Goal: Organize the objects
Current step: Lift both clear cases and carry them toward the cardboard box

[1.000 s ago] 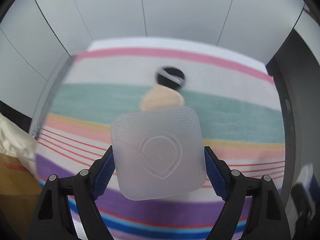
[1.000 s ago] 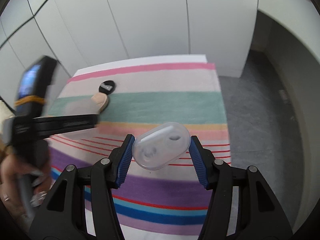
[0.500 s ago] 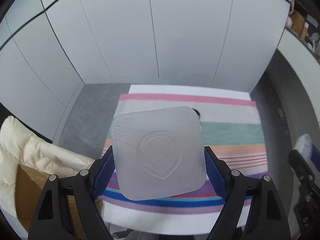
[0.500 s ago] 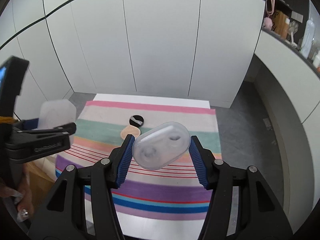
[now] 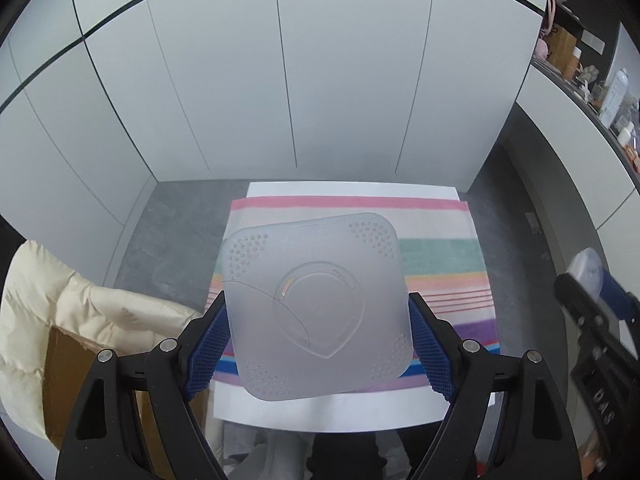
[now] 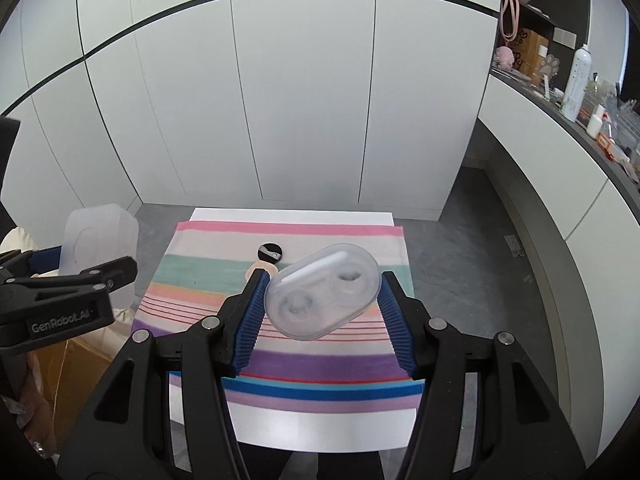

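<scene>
Here, a frosted square lid is clamped between the blue pads of the left gripper, whose jaws are spread wide to span its full width. The lid is held flat-side toward the camera, slightly tilted, and a raised round mark and patches of small dimples at the corners can be seen on it. It is held in the air above a striped cloth that is spread over a white table. A cream padded jacket and a brown cardboard box are seen to the left of the table.

In the right wrist view, a clear oval case with two round wells is pinched between the pads of the right gripper, whose jaws are set about half apart. The case is tilted, its right end higher, and is likewise held clear of the cloth. On the cloth beyond it, a small black round object and a beige pad lie touching each other. The left gripper, with the lid, is seen at the left edge, well apart from the case.
</scene>
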The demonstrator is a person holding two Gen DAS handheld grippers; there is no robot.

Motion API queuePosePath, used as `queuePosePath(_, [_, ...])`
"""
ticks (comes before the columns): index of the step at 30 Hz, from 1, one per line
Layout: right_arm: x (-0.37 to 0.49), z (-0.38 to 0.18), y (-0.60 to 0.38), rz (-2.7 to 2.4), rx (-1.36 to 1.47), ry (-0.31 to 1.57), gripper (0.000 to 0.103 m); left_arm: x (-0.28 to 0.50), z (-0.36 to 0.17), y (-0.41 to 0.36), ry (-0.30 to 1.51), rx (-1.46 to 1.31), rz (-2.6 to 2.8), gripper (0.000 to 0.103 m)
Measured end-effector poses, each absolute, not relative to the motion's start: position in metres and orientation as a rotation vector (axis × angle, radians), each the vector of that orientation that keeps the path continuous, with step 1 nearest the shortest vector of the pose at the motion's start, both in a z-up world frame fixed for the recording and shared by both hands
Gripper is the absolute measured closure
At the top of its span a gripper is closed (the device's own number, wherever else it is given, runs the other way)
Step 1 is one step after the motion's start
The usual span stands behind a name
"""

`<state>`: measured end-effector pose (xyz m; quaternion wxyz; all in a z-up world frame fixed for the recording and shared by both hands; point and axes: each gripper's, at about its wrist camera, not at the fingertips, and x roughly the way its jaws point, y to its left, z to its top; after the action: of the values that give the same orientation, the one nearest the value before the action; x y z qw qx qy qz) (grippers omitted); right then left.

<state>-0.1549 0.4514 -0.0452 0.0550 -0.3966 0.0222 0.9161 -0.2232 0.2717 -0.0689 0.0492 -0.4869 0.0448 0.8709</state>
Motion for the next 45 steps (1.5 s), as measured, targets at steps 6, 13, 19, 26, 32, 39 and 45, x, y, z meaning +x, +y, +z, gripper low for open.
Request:
queuePosePath(6, [-0.130, -0.042, 0.462, 2.747, -1.176, 0.098, 0.045, -0.200, -0.065, 0.256, 0.119, -1.453, 2.694, 0.018])
queuePosePath(13, [-0.092, -0.045, 0.472, 2.737, -1.185, 0.141, 0.045, -0.146, -0.051, 0.241, 0.207, -1.304, 2.767, 0.018])
queuePosePath(19, [-0.036, -0.050, 0.470, 2.716, -1.211, 0.175, 0.045, -0.098, -0.059, 0.224, 0.174, -1.319, 2.696, 0.018])
queuePosePath(26, [0.048, -0.073, 0.472, 2.649, -1.245, 0.223, 0.045, -0.035, -0.096, 0.220, 0.205, -1.376, 2.604, 0.018])
queuePosePath(32, [0.091, -0.091, 0.477, 2.592, -1.327, 0.321, 0.045, -0.025, -0.119, 0.227, 0.151, -1.474, 2.499, 0.018])
queuePosePath(39, [0.099, -0.086, 0.482, 2.563, -1.310, 0.316, 0.045, -0.024, -0.119, 0.231, 0.199, -1.433, 2.498, 0.018])
queuePosePath(45, [0.090, -0.086, 0.465, 2.588, -1.324, 0.289, 0.045, -0.030, -0.109, 0.204, 0.155, -1.418, 2.558, 0.018])
